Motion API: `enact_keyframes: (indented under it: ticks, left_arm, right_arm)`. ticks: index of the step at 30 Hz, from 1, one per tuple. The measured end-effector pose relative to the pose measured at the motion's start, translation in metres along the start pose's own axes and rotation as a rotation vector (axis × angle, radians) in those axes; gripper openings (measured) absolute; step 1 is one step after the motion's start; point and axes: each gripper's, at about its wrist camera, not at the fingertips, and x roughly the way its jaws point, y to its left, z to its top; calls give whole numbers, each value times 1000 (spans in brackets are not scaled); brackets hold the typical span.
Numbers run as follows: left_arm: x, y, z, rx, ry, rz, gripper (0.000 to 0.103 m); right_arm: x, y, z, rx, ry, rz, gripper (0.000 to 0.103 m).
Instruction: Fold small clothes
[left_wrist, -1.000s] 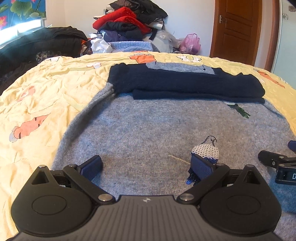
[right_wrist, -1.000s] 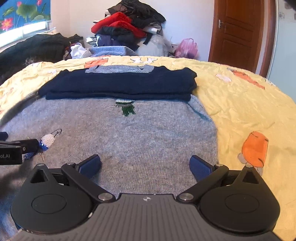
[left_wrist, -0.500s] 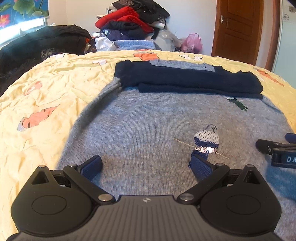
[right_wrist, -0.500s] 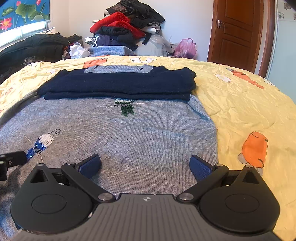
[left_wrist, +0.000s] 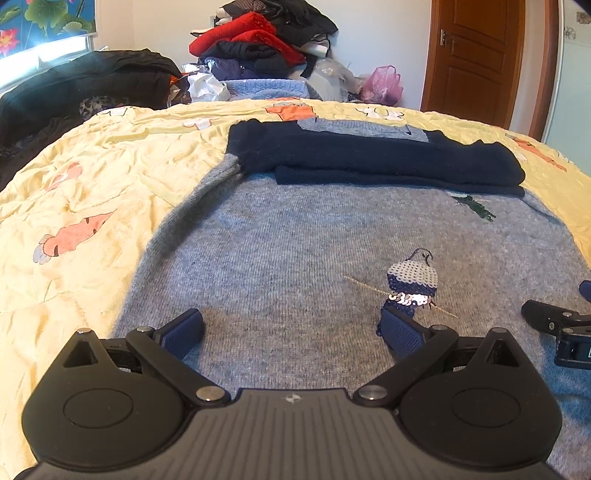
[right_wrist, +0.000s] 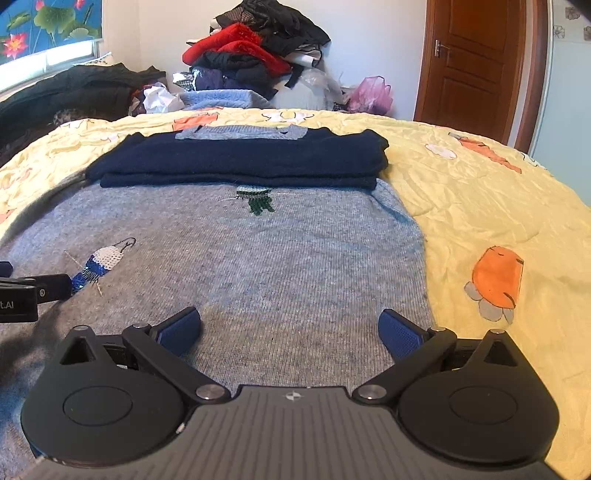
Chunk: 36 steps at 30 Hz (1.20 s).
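Observation:
A grey knit sweater (left_wrist: 295, 251) lies flat on the yellow bedspread, with its navy sleeves (left_wrist: 369, 155) folded across the far part. A sequined bird motif (left_wrist: 412, 282) sits on its front. My left gripper (left_wrist: 291, 332) is open and empty, low over the sweater's near left part. My right gripper (right_wrist: 291, 330) is open and empty over the near right part of the sweater (right_wrist: 295, 258). The navy sleeves (right_wrist: 243, 158) and bird motif (right_wrist: 99, 266) also show in the right wrist view. Each gripper shows at the edge of the other's view.
The yellow bedspread (left_wrist: 92, 192) with carrot prints surrounds the sweater. A pile of clothes (left_wrist: 258, 40) stands against the far wall. Dark clothing (left_wrist: 81, 85) lies at the far left. A brown door (right_wrist: 476, 62) is at the far right.
Both grippers have drawn back toward the sweater's near edge and risen slightly; more of the sweater shows. Both stay open.

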Motion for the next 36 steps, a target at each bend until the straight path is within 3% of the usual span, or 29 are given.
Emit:
enact_keyframes:
  ticks: [5,8,13,16,19,25,30,34,36]
  left_arm:
    - [-20,0,-12,8,30,-11,103]
    - [-25,0,-24,28,-4,-9,103]
    - [-23,2,-20,17,4,-7,103]
    - [-34,3,-24,4,22,3,103]
    - [-52,6,-36,-11,30,-35,103]
    - [-70,3,-58,53,16,-13,103]
    - [-101,19,-58,15,0,-41,103]
    - [-126,51,-67,-72,-11,-63,103]
    - [-131,66,-74,-114,6,-64,103]
  right_arm:
    - [0,0,-1,4,-2,3,103]
    - [-1,0,-1,4,-2,3,103]
    - [-1,-1,-1,4,0,2,103]
    - [-18,-2,-5,37,7,-3,103]
    - [-43,-2,-20,49,2,71,103]
    - [-59,3,-41,-12,17,57,103]
    - [-95,-20,-36,66,11,125,103]
    - [-128,-58,-42,135,9,196,103]
    - [-135,-75,-49,153,41,177,103]
